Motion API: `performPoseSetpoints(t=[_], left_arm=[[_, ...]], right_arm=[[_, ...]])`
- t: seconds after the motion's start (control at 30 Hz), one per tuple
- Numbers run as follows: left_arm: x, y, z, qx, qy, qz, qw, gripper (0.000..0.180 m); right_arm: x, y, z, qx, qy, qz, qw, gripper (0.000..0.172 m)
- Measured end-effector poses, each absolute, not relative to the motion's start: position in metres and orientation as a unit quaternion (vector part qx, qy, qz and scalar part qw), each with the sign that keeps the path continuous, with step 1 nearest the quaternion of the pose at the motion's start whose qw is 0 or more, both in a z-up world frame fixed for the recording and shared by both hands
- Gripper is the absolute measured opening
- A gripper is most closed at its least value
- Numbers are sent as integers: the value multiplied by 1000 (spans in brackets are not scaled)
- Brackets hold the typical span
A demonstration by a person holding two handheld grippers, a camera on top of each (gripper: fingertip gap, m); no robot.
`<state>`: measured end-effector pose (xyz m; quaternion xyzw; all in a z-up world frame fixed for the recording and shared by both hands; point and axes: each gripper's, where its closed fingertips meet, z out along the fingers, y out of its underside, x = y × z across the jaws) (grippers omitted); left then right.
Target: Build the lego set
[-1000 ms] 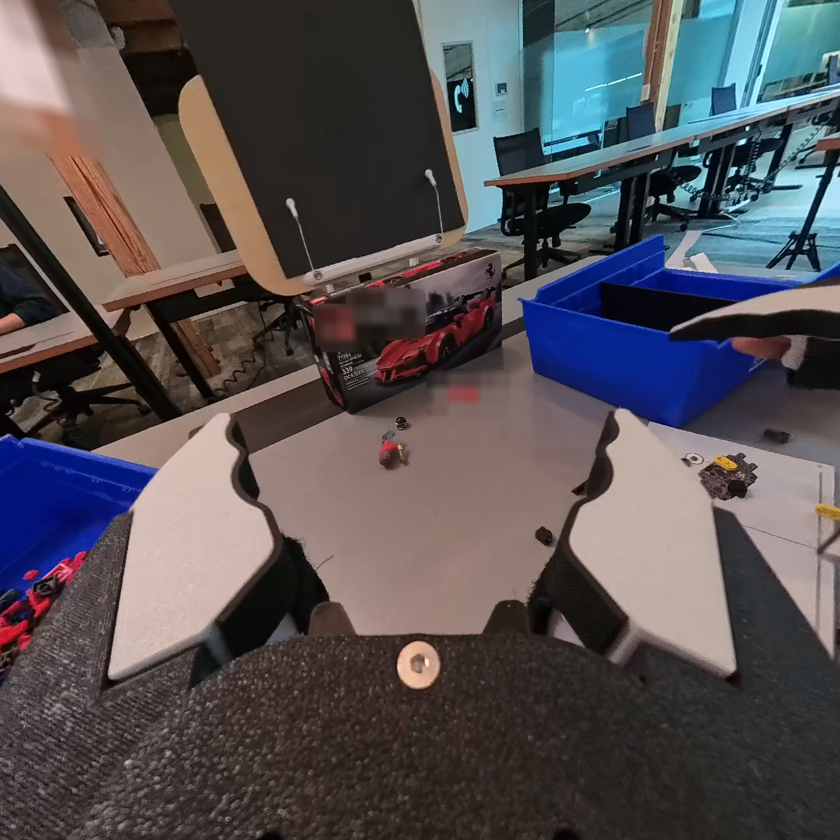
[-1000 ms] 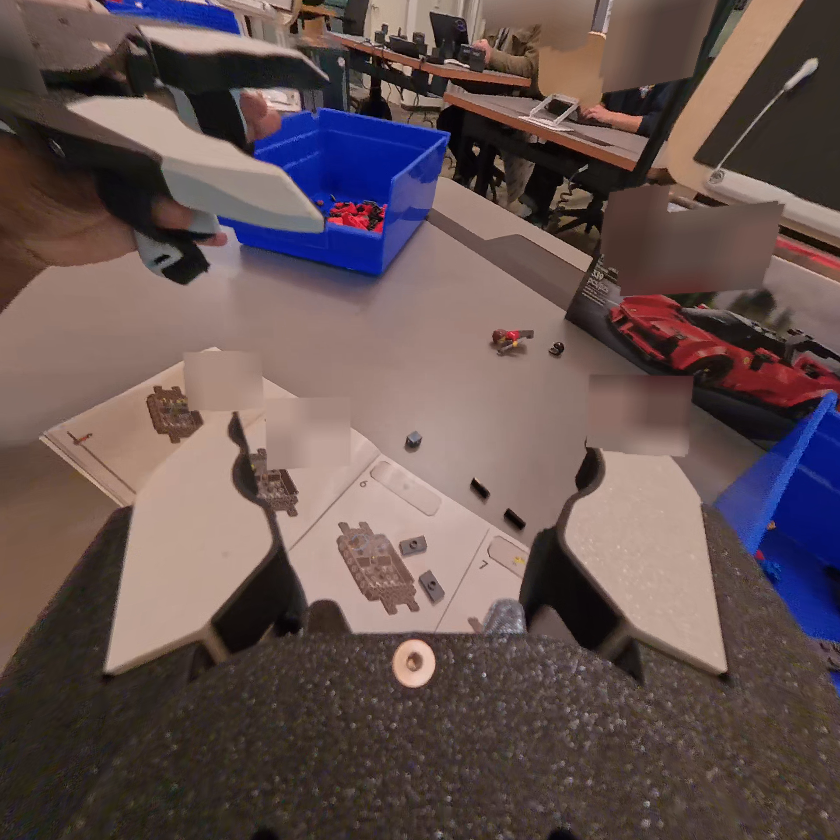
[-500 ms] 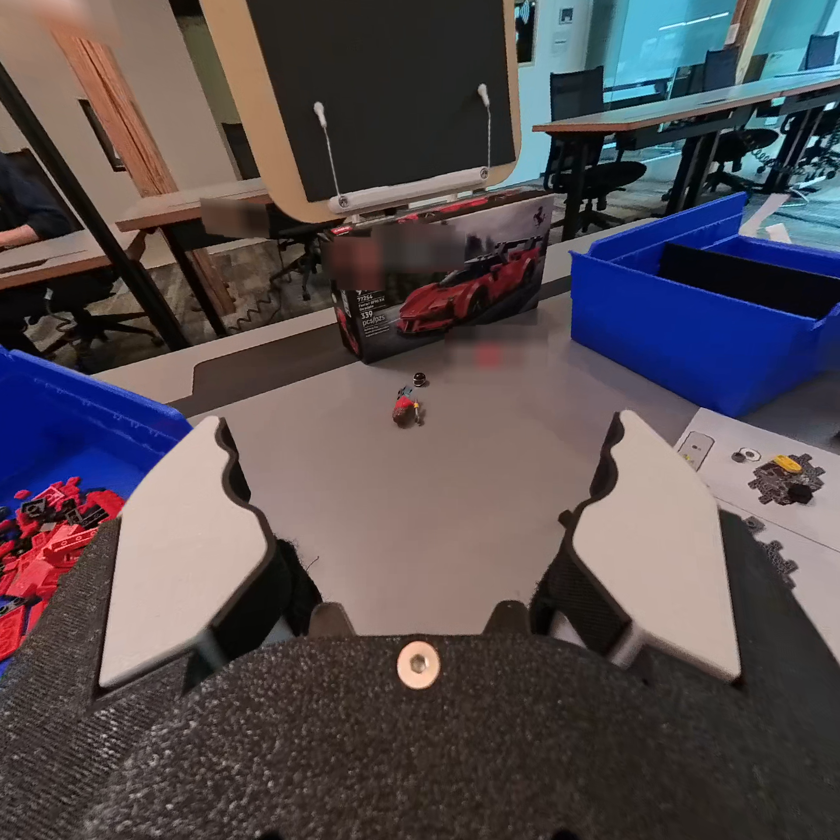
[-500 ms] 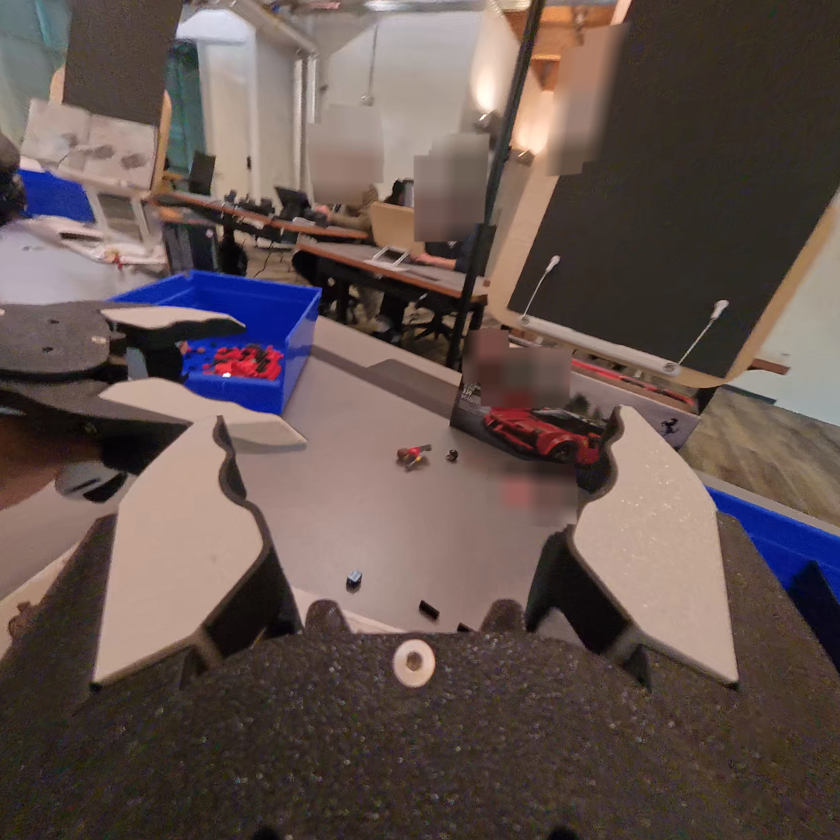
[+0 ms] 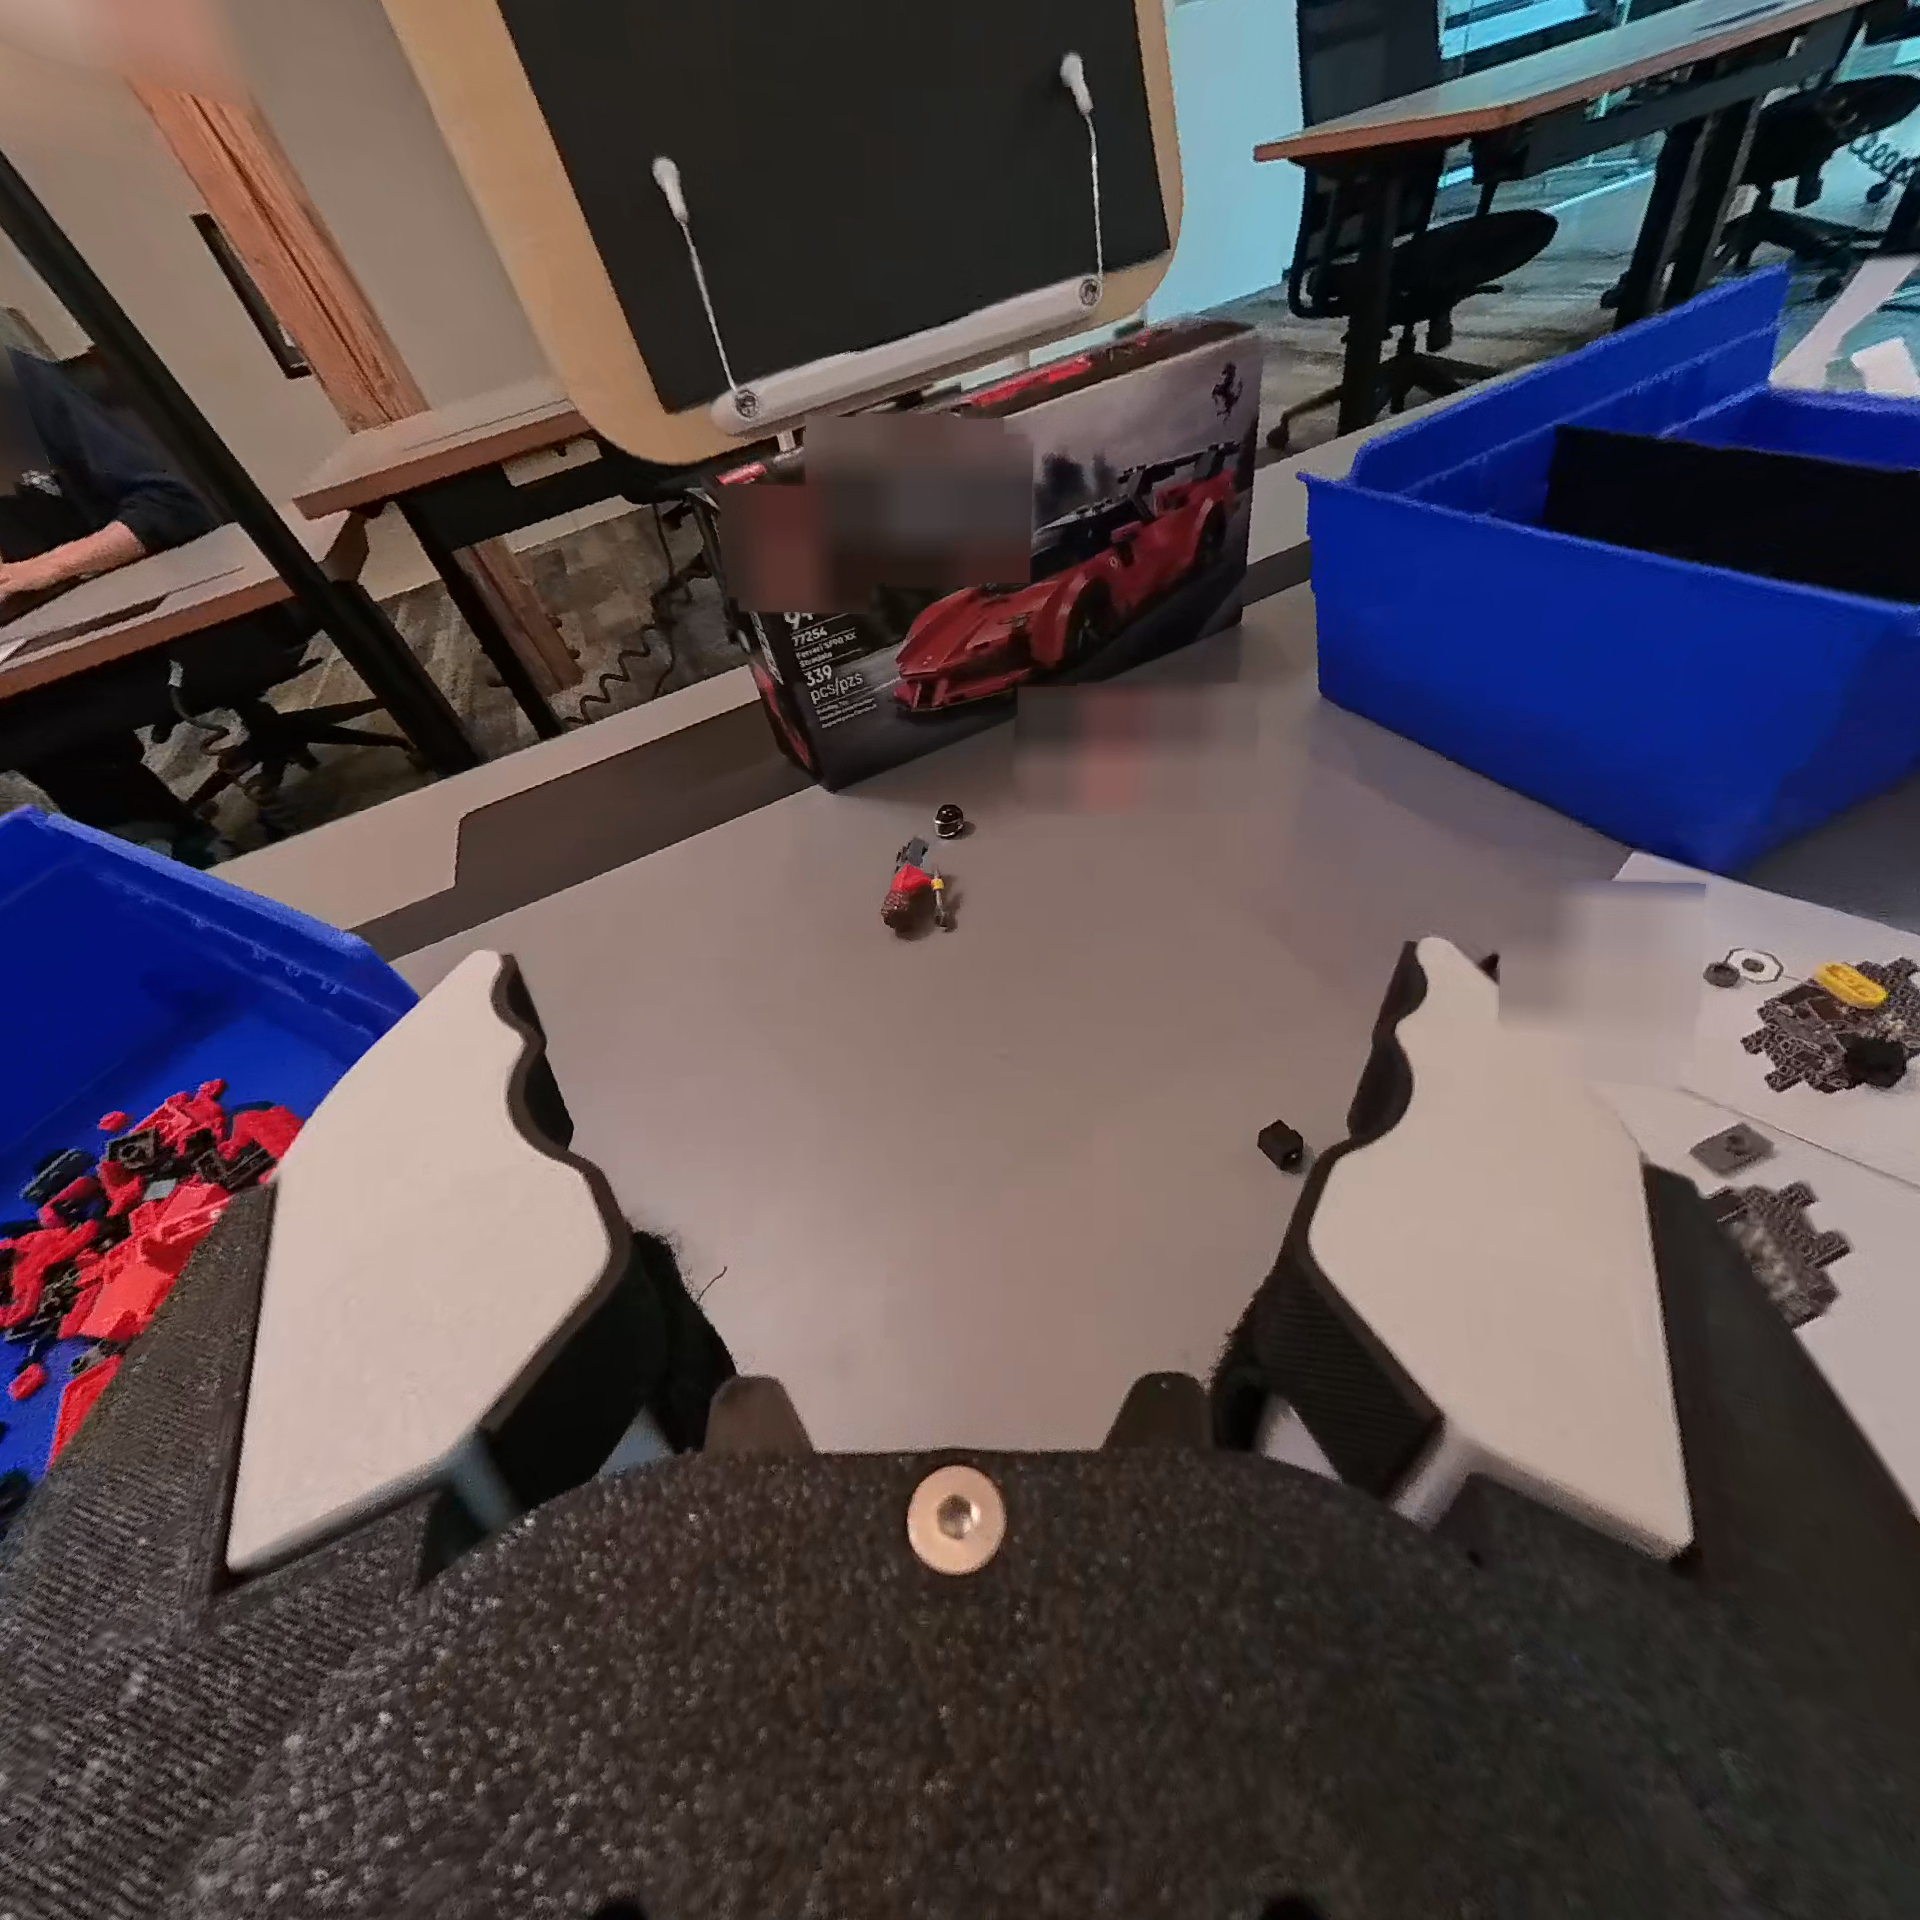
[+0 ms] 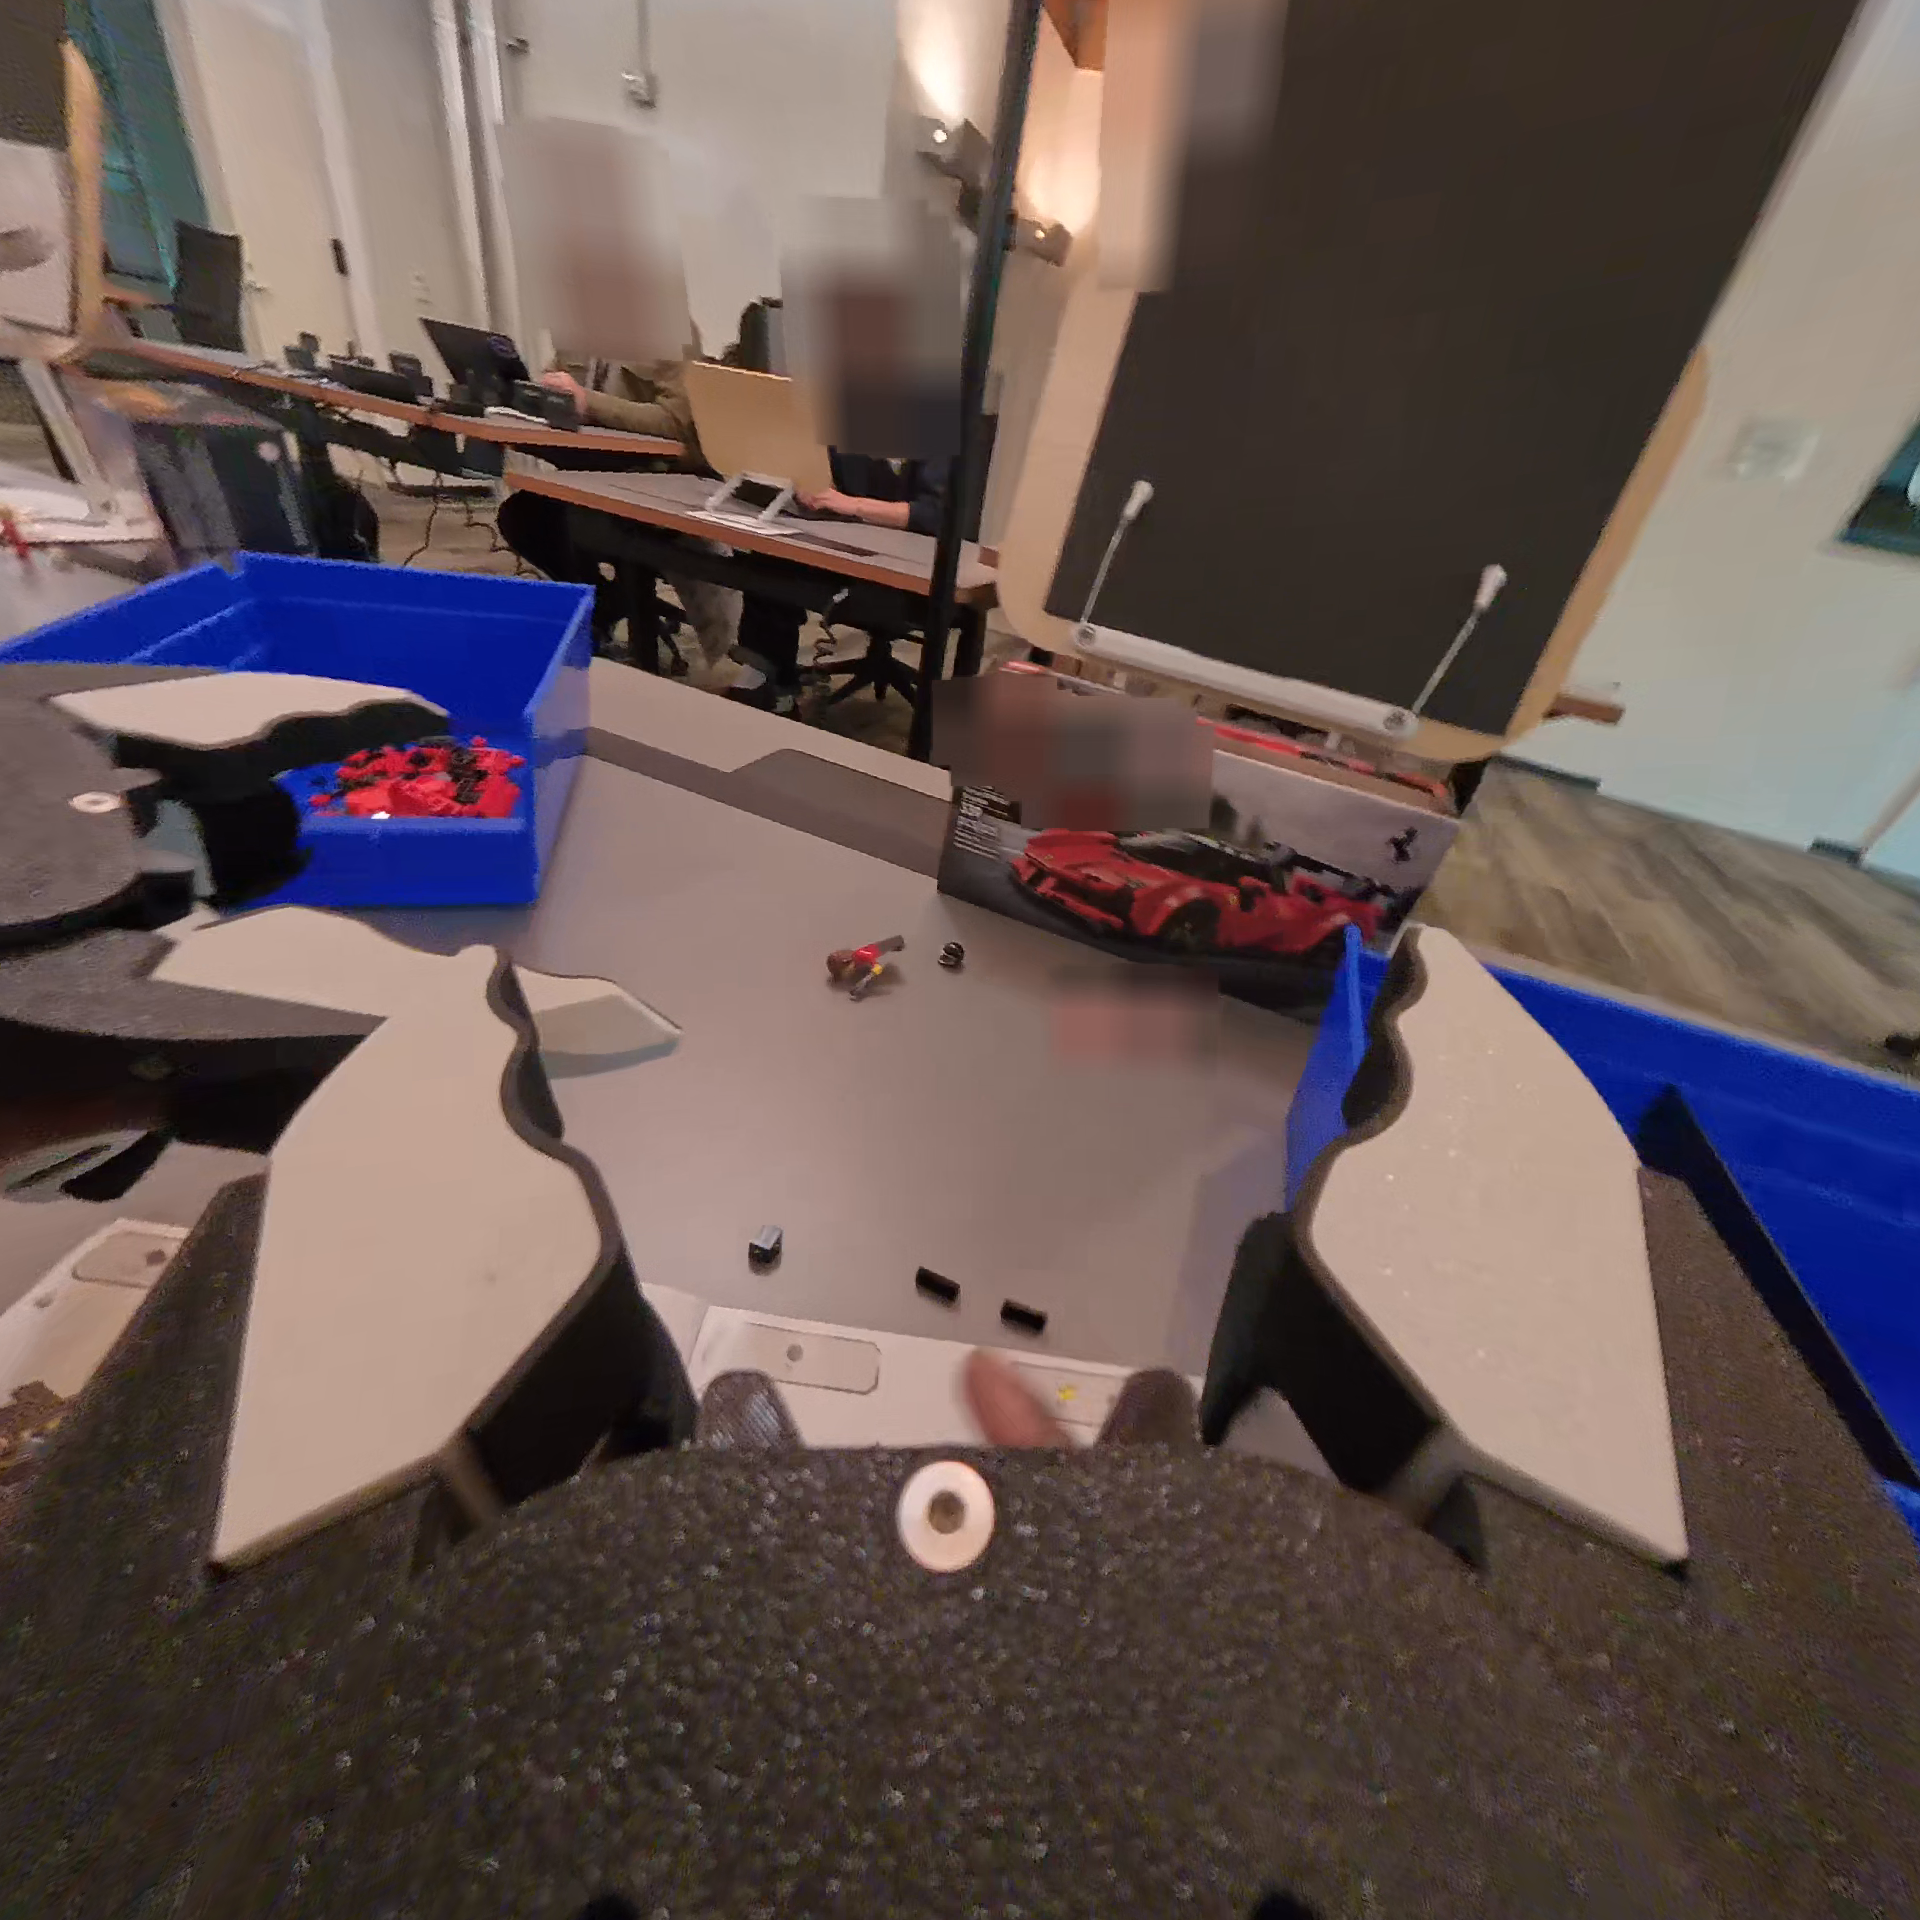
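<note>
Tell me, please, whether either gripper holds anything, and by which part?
Nothing is held. The left gripper and right gripper both have wide-open jaws over bare grey table.

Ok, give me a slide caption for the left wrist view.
Open left gripper above grey table, toy figure ahead.

I am working in an open-plan office. Long desks (image 6: 727, 520) with laptops and seated people (image 6: 883, 488) fill the far left; rolling office chairs (image 5: 1455, 249) and glass partitions stand far right. My own grey table (image 5: 935, 1091) carries blue parts bins (image 5: 1558, 644) and a toy car kit box (image 5: 1018, 582).
</note>
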<state>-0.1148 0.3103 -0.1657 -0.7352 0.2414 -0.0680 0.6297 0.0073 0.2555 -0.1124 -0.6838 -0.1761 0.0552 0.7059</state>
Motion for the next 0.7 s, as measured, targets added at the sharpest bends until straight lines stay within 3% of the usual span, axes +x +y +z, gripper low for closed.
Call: performPoseSetpoints(t=[0.23,0.27,0.3,0.33,0.37,0.4,0.43,0.47,0.7], left_arm=[[-136,289,-150,-738,169,-70,649,146],[-140,285,-150,-736,154,-69,655,139],[-144,280,-151,-732,143,-70,662,122],[-146,273,-153,-727,147,-75,667,87],[-147,265,-156,-722,156,-84,669,32],[-147,257,-157,-722,159,-101,666,0],[-150,252,-161,-736,150,-110,651,0],[-152,247,-168,-752,159,-104,631,0],[-173,291,-211,-819,179,109,534,0]], right_arm=[[43,250,-110,-715,-122,63,686,146],[45,248,-114,-717,-121,63,684,145],[42,244,-119,-720,-131,70,678,137],[37,240,-128,-726,-150,85,666,122],[35,237,-138,-738,-157,94,649,107],[33,232,-149,-753,-164,105,629,77],[23,222,-157,-755,-197,138,610,22],[13,212,-160,-747,-220,180,601,0],[-49,155,-130,-672,-307,198,644,0]])
